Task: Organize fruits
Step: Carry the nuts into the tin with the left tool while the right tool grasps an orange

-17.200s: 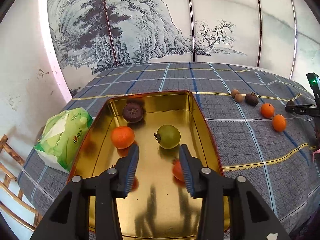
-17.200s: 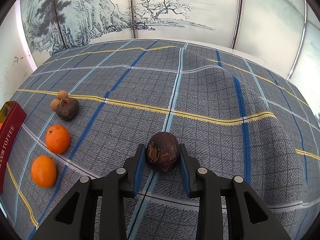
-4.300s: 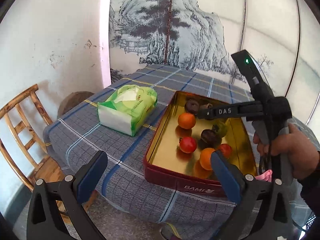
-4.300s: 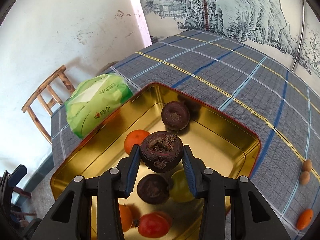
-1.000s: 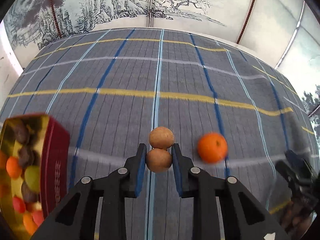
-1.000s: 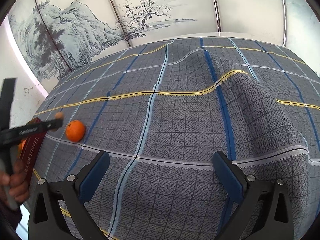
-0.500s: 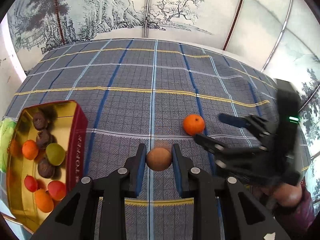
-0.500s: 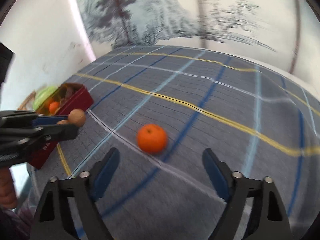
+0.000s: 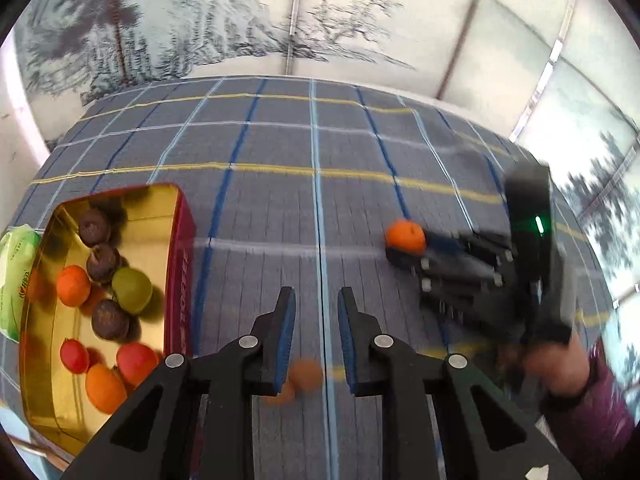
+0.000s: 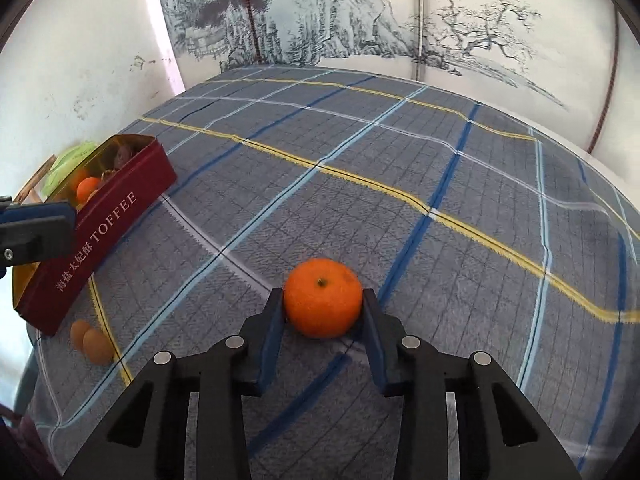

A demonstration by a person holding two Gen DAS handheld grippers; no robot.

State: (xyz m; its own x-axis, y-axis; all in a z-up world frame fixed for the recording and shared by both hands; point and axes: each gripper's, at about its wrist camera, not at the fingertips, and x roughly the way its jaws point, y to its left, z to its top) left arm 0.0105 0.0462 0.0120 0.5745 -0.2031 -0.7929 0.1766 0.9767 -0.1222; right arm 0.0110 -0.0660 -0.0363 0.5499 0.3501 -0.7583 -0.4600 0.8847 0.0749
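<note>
My right gripper [image 10: 322, 312] is shut on an orange mandarin [image 10: 322, 298] that rests on the checked tablecloth; it also shows in the left wrist view [image 9: 405, 235]. My left gripper [image 9: 316, 312] is open a little with nothing between its fingertips. Two small brown longans [image 10: 92, 342] lie on the cloth near the table's edge, beside the red toffee tin [image 10: 100, 224]; in the left wrist view they are blurred [image 9: 298, 380] below the fingers. The tin [image 9: 182, 264] holds several fruits: oranges, dark passion fruits, a green one, red ones.
A green tissue pack [image 9: 14, 276] lies left of the tin. The tablecloth has a raised fold at the right [image 10: 540, 208]. The table's near edge drops off just past the longans. A painted screen stands behind the table.
My left gripper has opened and the longans have dropped from it onto the cloth. My right gripper has moved up to the mandarin and shut on it.
</note>
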